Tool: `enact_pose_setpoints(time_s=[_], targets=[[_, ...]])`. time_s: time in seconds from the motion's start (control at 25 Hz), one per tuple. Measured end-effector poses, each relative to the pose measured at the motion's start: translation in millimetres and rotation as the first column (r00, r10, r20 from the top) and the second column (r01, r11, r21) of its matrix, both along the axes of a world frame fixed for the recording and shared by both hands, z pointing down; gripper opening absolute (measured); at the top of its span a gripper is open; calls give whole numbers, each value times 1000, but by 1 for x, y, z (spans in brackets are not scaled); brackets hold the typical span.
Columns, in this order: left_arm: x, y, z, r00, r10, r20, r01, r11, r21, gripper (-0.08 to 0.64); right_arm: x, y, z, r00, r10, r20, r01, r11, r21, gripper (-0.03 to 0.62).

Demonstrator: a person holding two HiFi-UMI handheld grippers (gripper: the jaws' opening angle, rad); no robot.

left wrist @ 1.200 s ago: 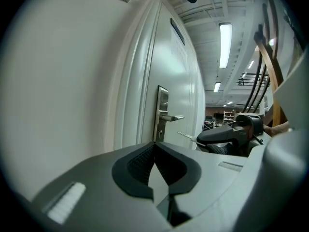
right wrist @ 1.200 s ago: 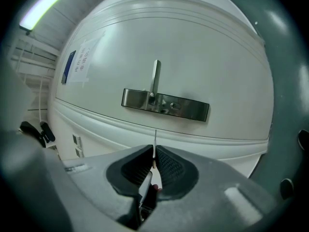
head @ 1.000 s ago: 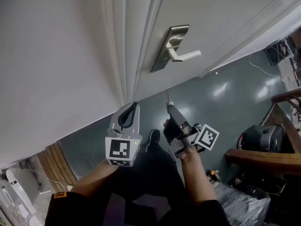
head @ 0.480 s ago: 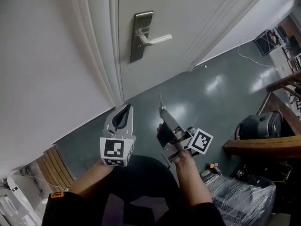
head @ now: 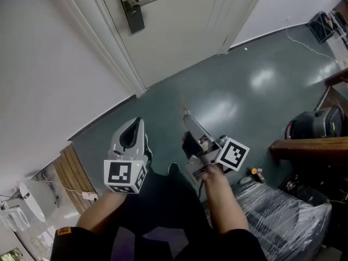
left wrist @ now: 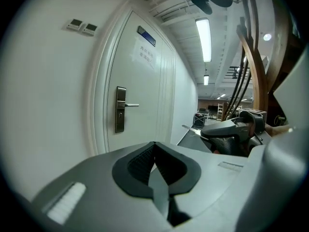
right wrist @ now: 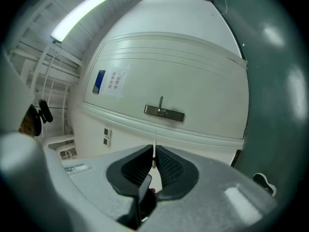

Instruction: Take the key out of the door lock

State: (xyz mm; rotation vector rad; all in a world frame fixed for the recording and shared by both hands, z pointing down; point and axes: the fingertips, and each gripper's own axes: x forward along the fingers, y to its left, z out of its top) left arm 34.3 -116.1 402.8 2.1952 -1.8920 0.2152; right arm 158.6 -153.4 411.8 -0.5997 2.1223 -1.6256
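Key clamped in right tongs, now farther back from door lock; extraction looks done. Left tongs closed, empty.

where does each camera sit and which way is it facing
Head view: on the person's head, facing steeply down at the grey-green floor and white door; both forearms, the left gripper and right gripper show.
Left gripper view: rides the left gripper, facing the door's metal handle plate; its shut, empty jaws show.
Right gripper view: rides the right gripper, facing the door, rolled sideways; its jaws grip a slim silver key.
Shared: both gripper views see the handle plate.
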Motion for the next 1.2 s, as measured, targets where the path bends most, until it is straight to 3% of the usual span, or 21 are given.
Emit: enact_pose_setpoints(time_s=[0.28, 0.6, 0.96, 1.2], targets=[[12, 50, -15, 998, -25, 53, 26, 1000, -10, 18, 18, 45, -5, 999, -5, 39, 5, 1000, -8, 15], [18, 102, -11, 999, -25, 41, 25, 1000, -16, 18, 15, 101, -9, 999, -25, 35, 25, 1000, -8, 15], [-39, 180, -1, 996, -90, -7, 90, 996, -1, 18, -39, 175, -10, 998, -67, -22, 66, 997, -27, 15], [-72, 229, -7, 996, -84, -32, 85, 996, 33, 18, -71, 228, -21, 998, -55, -13, 54, 998, -26, 15]])
